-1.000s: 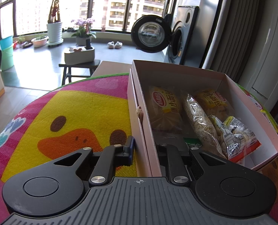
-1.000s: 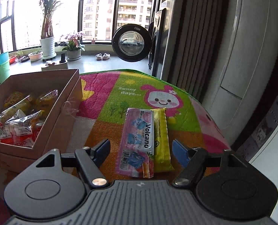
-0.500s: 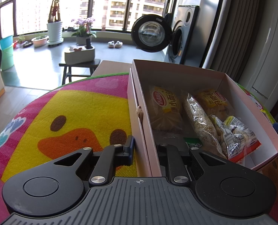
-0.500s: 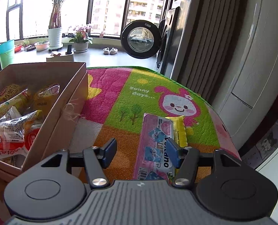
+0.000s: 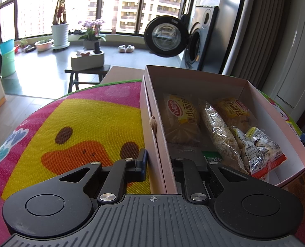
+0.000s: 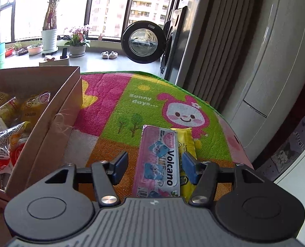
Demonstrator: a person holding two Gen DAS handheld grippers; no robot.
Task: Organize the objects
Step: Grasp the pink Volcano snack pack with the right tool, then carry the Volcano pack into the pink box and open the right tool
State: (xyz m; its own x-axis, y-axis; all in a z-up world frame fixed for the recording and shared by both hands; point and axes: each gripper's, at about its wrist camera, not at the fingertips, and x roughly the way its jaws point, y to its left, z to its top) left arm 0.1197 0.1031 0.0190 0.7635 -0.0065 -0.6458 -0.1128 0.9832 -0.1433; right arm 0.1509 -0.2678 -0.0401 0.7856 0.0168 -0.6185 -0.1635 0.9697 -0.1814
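Meanwhile, on a cartoon-printed mat [image 6: 115, 111] covering the surface, the right hand-held gripper [image 6: 154, 166] hangs low with its jaws spread wide, straddling a pink "Volcano" snack packet [image 6: 159, 162] that lies flat on the mat. A yellow packet [image 6: 186, 144] lies tucked partly under the pink one's right edge, the two touching. The blue pads [image 6: 188, 167] stand apart from the wrapper on both sides; nothing is gripped yet.

Across the mat, the left hand-held gripper [image 5: 158, 162] is closed on the near left wall of a cardboard box [image 5: 152, 94], one finger outside and the other inside. Bagged buns and other snacks [image 5: 218, 127] already lie in the box.

By the look of it, the pink packet is light, thin and pliable, its glossy film likely slippery and apt to crinkle or buckle. A pinch across its narrow width, near the middle of its length, seems the soundest hold. Closing too far right risks catching the yellow packet as well. Gentle pressure should spare whatever is inside.
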